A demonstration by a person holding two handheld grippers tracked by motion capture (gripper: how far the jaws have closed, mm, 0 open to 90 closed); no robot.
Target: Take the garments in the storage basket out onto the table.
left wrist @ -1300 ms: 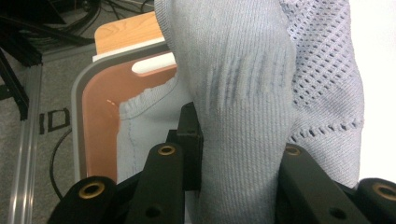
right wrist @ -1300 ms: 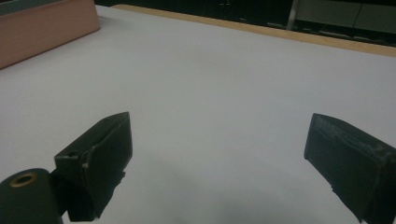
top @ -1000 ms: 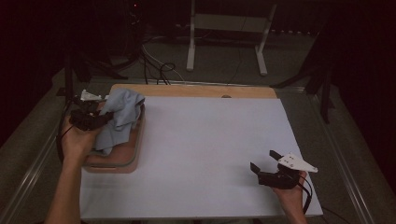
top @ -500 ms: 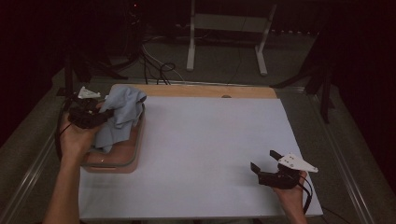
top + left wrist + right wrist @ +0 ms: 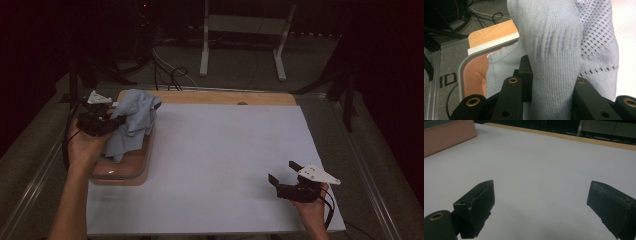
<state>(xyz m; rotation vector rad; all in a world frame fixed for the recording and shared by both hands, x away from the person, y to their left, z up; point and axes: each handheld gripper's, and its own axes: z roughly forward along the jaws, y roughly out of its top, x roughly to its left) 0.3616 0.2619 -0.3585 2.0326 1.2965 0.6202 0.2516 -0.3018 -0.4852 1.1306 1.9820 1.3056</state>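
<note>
Left gripper (image 5: 114, 121) clamped on grey knit cloth (image 5: 131, 122), mid-lift over the tray (image 5: 142, 167) at far left. Next up: probably carrying it right to the white table (image 5: 225, 150). Right gripper (image 5: 283, 172) wide open, holding nothing.

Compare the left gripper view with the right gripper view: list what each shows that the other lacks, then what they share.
Left gripper view alone: the grey knitted cloth pinched between the left tongs, one part of it open mesh, and cables on the floor. Right gripper view alone: the right tongs wide open with nothing between them, over bare white table. Shared: the pinkish tray, the white table and its wooden far edge.
</note>
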